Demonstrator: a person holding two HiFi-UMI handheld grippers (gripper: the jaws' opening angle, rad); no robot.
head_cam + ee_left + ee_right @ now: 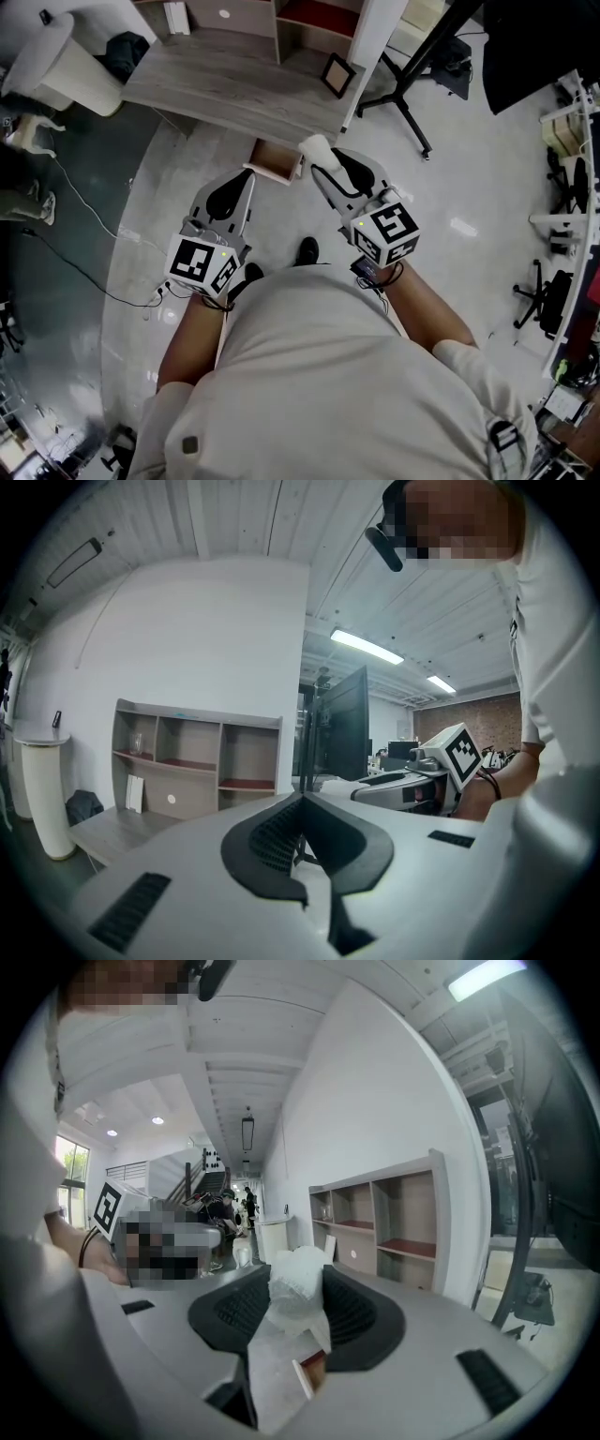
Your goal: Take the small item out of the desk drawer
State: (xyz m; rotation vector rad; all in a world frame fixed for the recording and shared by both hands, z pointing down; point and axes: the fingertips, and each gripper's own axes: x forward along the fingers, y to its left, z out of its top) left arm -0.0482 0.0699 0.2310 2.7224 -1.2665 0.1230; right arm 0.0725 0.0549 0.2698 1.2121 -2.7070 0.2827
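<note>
In the head view the wooden desk drawer (275, 159) stands pulled open under the grey desk (234, 86). My right gripper (319, 153) hovers just right of the drawer, shut on a small white crumpled item (315, 145). The right gripper view shows that item (298, 1290) pinched between the black pads (361, 1314), with the drawer (316, 1370) below the gap. My left gripper (247, 175) is at the drawer's left edge. In the left gripper view its pads (272, 836) meet at the tip, and the left gripper (303, 797) is shut with nothing in it.
A shelf unit (246, 13) and a small picture frame (336, 74) stand on the desk. A black tripod stand (405, 77) rises to the right. A white chair (56, 56) is at the desk's left end, and cables (94, 272) trail across the floor.
</note>
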